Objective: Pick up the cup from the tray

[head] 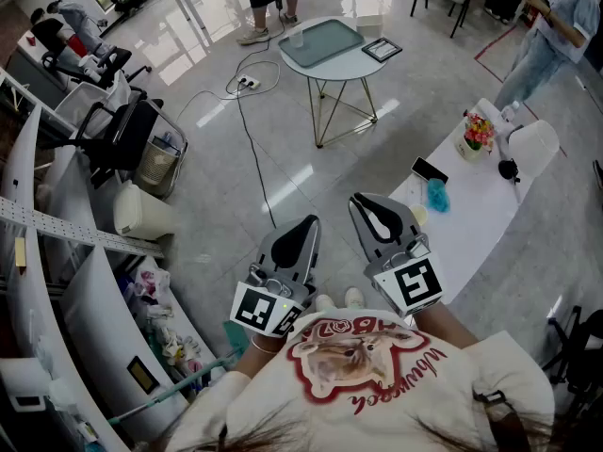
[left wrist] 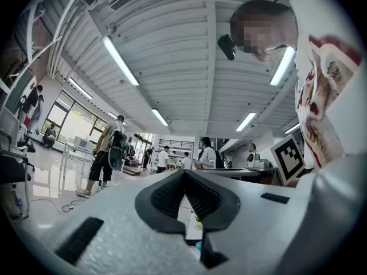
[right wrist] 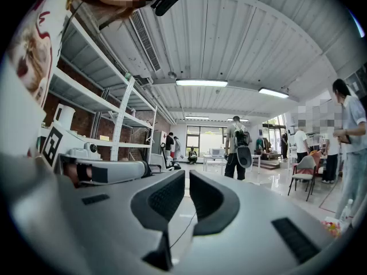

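The grey-green tray [head: 325,43] lies on a small round white table [head: 353,69] far ahead across the floor. A small clear cup [head: 298,38] stands at the tray's left edge. Both grippers are held close to my chest, well short of that table. My left gripper [head: 309,222] points forward with its jaws together and nothing in them, as the left gripper view shows [left wrist: 184,176]. Beside it my right gripper [head: 360,199] is shut and empty too [right wrist: 187,176]. Neither gripper view shows the cup or tray.
A long white table [head: 471,224] on my right carries flowers [head: 479,130], a phone [head: 429,169] and a blue item [head: 437,194]. A cable [head: 254,149] and power strip [head: 247,83] cross the floor. Shelving and clutter line the left. People stand beyond the round table.
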Demonstrator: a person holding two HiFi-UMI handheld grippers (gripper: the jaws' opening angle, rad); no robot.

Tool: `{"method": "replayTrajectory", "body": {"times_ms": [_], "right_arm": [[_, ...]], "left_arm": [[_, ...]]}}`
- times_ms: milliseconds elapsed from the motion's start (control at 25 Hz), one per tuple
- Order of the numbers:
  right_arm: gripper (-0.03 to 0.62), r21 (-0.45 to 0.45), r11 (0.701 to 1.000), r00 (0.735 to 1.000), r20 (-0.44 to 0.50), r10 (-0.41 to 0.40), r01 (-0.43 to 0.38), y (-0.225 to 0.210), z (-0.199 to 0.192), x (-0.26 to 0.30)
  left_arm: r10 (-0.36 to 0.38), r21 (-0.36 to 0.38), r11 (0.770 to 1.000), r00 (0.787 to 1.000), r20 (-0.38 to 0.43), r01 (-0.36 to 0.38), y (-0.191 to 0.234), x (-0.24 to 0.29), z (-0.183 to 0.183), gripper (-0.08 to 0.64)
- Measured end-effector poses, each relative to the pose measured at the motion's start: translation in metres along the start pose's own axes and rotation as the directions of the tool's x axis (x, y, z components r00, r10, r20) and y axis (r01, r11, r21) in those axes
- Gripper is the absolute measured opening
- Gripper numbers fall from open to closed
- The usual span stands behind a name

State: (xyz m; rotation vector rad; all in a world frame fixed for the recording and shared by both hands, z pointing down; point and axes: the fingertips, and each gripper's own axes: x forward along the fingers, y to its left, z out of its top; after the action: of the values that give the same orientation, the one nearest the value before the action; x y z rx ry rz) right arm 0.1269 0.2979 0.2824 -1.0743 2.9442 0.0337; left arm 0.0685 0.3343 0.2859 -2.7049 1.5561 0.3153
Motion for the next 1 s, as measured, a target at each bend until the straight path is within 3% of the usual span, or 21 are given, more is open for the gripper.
{"method": "replayTrajectory", "body": {"times_ms": [160, 1000], "right_arm": [[0.044, -0.062, 0.998, 0.999, -0.028, 0.024, -0.026, 0.0034, 0.0038, 0.0], [0.044, -0.023, 1.0, 1.0, -0.002, 0.012, -0.012, 0.0003, 0.0058, -0.0054]], "left_arm": [[0.013, -0.008, 1.0, 1.0, 0.007, -0.013, 0.001, -0.0006, 0.0015, 0.014], [0.02, -0.018, 1.0, 1.0, 0.002, -0.02, -0.0017, -0.0015, -0.0024, 0.014]]}}
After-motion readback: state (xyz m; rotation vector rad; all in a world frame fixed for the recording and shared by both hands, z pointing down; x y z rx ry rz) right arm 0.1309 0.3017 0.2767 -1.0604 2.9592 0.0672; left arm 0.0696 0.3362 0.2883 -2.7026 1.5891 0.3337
